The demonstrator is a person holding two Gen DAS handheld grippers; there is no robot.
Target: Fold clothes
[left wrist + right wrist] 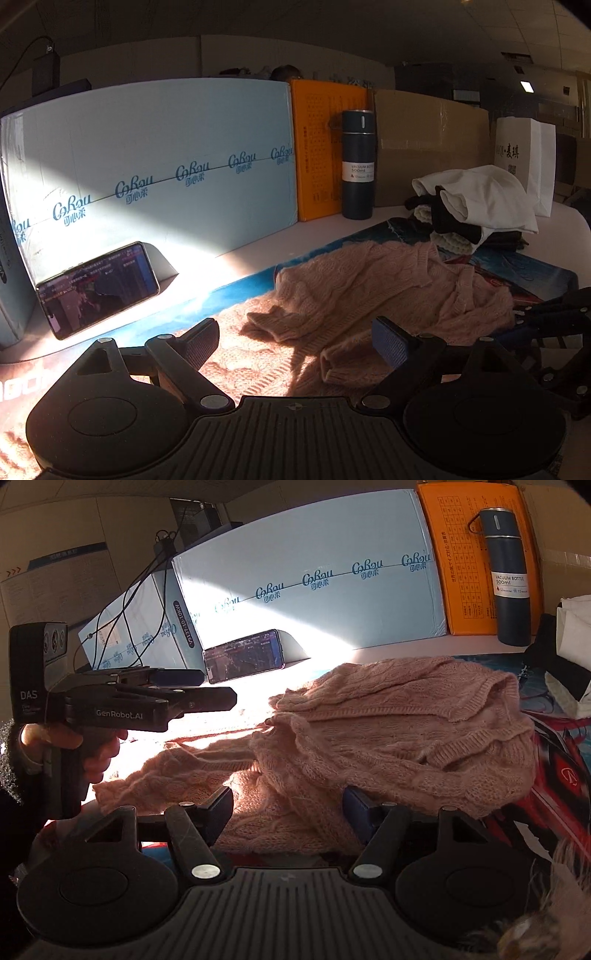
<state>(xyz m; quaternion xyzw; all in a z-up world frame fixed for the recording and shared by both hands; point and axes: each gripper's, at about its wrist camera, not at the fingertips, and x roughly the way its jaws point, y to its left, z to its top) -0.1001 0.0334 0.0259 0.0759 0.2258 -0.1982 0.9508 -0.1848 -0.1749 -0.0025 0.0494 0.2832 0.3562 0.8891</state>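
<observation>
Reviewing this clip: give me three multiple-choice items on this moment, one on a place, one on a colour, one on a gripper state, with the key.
1. Where does the vacuum bottle stand?
A. in front of the orange box
B. on the pink knit sweater
C. beside the phone

2. What colour is the garment on top of the clothes pile?
A. pink
B. white
C. orange

3. How is the right gripper?
A. shut on the sweater
B. shut on nothing
C. open, holding nothing

Key: 1 A, the bottle stands against the orange box; 2 B, white fabric tops the pile; 3 C, its fingers are spread with sweater lying between, ungripped.
</observation>
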